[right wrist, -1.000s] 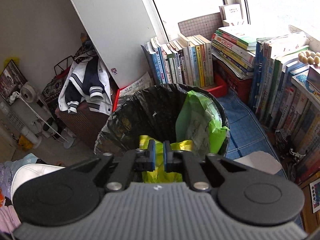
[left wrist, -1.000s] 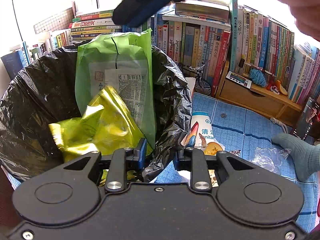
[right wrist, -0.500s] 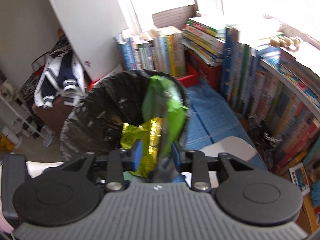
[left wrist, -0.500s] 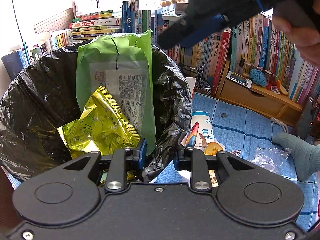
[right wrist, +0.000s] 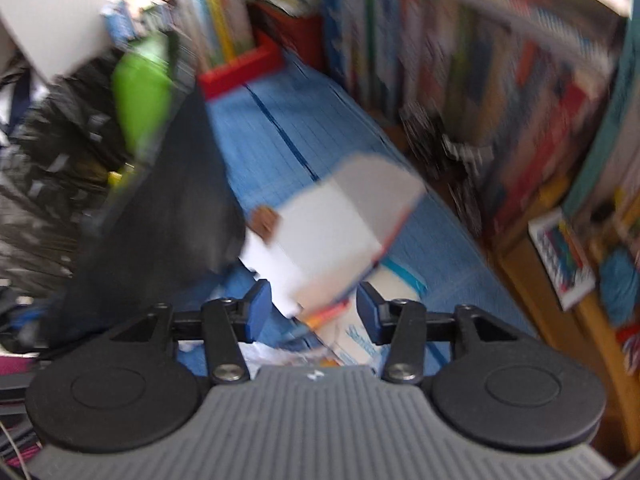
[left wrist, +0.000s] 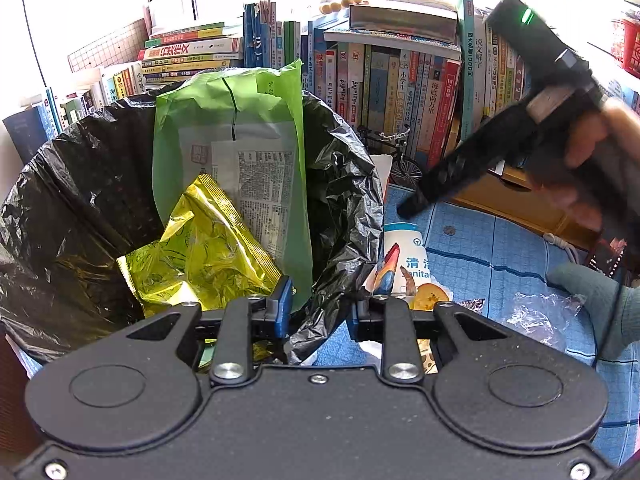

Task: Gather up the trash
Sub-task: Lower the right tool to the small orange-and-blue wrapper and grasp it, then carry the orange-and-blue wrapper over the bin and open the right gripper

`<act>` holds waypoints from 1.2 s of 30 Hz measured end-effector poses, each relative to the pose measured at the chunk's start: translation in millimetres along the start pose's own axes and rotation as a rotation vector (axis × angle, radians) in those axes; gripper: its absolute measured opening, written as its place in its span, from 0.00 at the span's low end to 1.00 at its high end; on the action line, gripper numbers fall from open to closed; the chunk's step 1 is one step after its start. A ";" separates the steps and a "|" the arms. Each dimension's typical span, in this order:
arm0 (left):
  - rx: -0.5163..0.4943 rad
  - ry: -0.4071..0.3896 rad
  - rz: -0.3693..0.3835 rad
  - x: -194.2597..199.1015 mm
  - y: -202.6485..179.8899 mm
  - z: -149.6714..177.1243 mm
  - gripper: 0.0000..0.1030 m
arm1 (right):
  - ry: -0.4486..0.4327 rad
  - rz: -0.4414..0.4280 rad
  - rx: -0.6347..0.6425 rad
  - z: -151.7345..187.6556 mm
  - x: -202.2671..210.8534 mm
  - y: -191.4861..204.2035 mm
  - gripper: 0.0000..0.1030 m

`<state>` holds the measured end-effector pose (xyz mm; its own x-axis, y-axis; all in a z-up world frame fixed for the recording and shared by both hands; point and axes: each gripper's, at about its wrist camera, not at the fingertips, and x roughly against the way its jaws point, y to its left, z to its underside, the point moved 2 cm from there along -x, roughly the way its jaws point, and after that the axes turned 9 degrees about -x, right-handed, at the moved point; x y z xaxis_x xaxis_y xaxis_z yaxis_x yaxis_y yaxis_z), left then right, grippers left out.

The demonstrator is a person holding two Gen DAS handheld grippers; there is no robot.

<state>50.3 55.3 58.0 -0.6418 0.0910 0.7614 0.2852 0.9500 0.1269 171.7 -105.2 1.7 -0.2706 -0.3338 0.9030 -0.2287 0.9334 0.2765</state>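
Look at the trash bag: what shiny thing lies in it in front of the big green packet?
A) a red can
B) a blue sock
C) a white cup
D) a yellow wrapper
D: in the left view a crinkled yellow wrapper lies inside the black trash bag, in front of the tall green packet that leans against the bag's far side.

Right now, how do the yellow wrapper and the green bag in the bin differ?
The yellow wrapper is crumpled, shiny foil lying low in the bin; the green bag is matte, flatter and stands upright, poking above the rim. The green bag is larger and shows a printed white label; the yellow wrapper shows none. Both sit inside the black bin liner.
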 end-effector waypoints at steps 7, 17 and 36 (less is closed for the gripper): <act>-0.002 0.001 -0.001 0.2 -1.8 0.4 0.26 | 0.115 -0.035 -0.172 11.1 -53.1 -19.0 0.65; -0.008 0.001 0.002 -1.8 -2.1 2.1 0.26 | 0.169 0.008 -0.211 16.2 -95.2 -13.9 0.27; -0.002 0.008 0.006 -1.9 -1.2 0.5 0.26 | -0.106 -0.083 -0.010 -30.3 49.1 37.7 0.13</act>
<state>50.8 54.2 56.1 -0.6347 0.0943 0.7670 0.2902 0.9490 0.1235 178.1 -82.4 66.4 -0.3486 -0.4215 0.8371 -0.2450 0.9031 0.3527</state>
